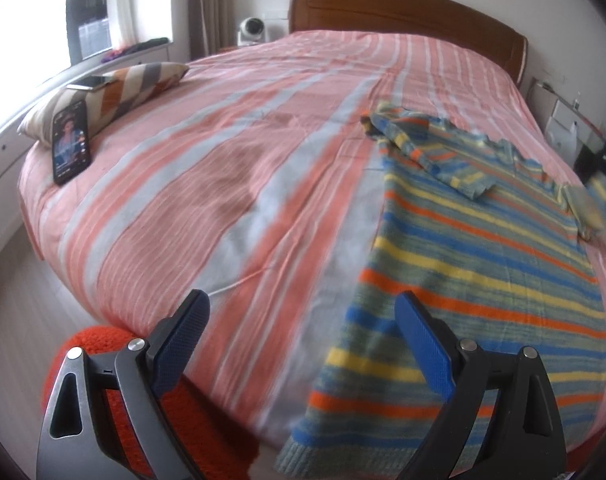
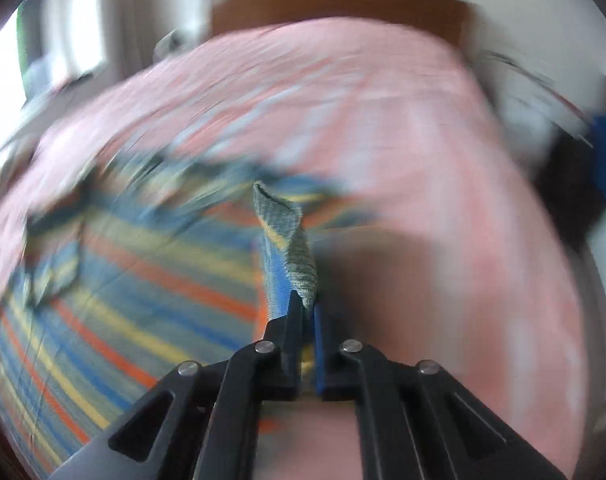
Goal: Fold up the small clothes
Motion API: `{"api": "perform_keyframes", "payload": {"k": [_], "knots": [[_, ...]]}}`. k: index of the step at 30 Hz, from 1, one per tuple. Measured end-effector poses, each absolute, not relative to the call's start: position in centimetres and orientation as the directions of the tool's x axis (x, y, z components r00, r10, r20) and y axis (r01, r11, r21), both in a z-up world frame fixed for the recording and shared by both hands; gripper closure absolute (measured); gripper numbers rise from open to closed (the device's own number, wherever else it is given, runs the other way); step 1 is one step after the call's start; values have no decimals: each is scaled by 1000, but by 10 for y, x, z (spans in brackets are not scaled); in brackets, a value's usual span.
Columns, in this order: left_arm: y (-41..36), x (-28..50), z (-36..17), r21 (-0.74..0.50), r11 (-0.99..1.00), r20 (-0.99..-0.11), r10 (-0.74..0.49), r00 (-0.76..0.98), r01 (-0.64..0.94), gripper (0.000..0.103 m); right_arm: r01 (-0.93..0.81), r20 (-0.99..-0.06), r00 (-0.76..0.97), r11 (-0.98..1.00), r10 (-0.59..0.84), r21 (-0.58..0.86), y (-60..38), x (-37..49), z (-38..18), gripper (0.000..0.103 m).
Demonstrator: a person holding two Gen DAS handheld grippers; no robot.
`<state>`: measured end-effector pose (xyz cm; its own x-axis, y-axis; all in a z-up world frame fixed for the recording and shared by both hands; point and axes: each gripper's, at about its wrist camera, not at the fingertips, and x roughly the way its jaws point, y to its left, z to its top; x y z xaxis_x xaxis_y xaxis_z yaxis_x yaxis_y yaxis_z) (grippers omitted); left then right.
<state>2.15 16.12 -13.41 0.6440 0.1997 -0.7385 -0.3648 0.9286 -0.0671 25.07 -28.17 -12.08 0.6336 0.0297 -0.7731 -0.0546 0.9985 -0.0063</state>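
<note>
Left gripper (image 1: 301, 312): fingers spread, empty, above bed (image 1: 231, 168).
Right gripper (image 2: 308, 308): fingers pinching striped sweater (image 2: 295, 236) cuff.
Sweater body: at 3 o'clock on bed.

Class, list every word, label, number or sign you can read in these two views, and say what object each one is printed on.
No text can be read in either view.
Phone leaning on the striped pillow: its screen shows a picture with small marks, too small and blurred to read.
Second phone lying on top of the pillow: nothing readable.
Striped sweater: only stripes, no label showing.
Right wrist view: motion-blurred, no lettering.
</note>
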Motion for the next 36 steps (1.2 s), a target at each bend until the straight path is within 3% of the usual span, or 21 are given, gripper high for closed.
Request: {"api": "perform_keyframes", "payload": {"k": [6, 9, 11, 14, 16, 17, 20, 21, 22, 23, 30, 36], "knots": [[156, 30, -142, -55, 928, -764, 199, 613, -369, 9, 203, -826, 560, 977, -59, 68, -413, 209, -141, 99], [158, 25, -142, -48, 921, -765, 215, 607, -386, 9, 357, -841, 539, 890, 52, 284, -457, 187, -176, 99], [162, 22, -141, -55, 916, -764, 218, 607, -398, 9, 394, -803, 580, 816, 135, 422, -472, 176, -192, 99], [169, 22, -143, -85, 906, -771, 203, 603, -414, 9, 386, -727, 646, 721, 235, 576, -484, 165, -197, 88], [171, 23, -146, -97, 903, -779, 193, 597, -418, 9, 374, -683, 677, 670, 276, 641, -487, 162, -197, 68], [171, 24, -146, -99, 903, -781, 190, 595, -418, 9, 373, -664, 688, 643, 292, 669, -486, 165, -198, 67], [170, 24, -146, -93, 907, -779, 191, 597, -412, 9, 397, -662, 682, 603, 310, 692, -484, 172, -205, 67], [169, 24, -146, -91, 908, -779, 191, 598, -409, 9, 390, -662, 685, 615, 303, 685, -483, 174, -206, 77], [169, 24, -146, -90, 909, -779, 191, 597, -408, 9, 404, -690, 663, 637, 290, 656, -482, 176, -205, 100], [170, 24, -146, -90, 908, -779, 191, 597, -408, 9, 428, -754, 621, 712, 216, 557, -478, 178, -198, 101], [171, 27, -150, -92, 906, -794, 184, 580, -414, 9, 433, -820, 569, 828, 56, 356, -473, 177, -195, 102], [166, 26, -150, -78, 916, -788, 185, 587, -394, 9, 388, -799, 597, 844, 75, 369, -480, 175, -188, 101]]}}
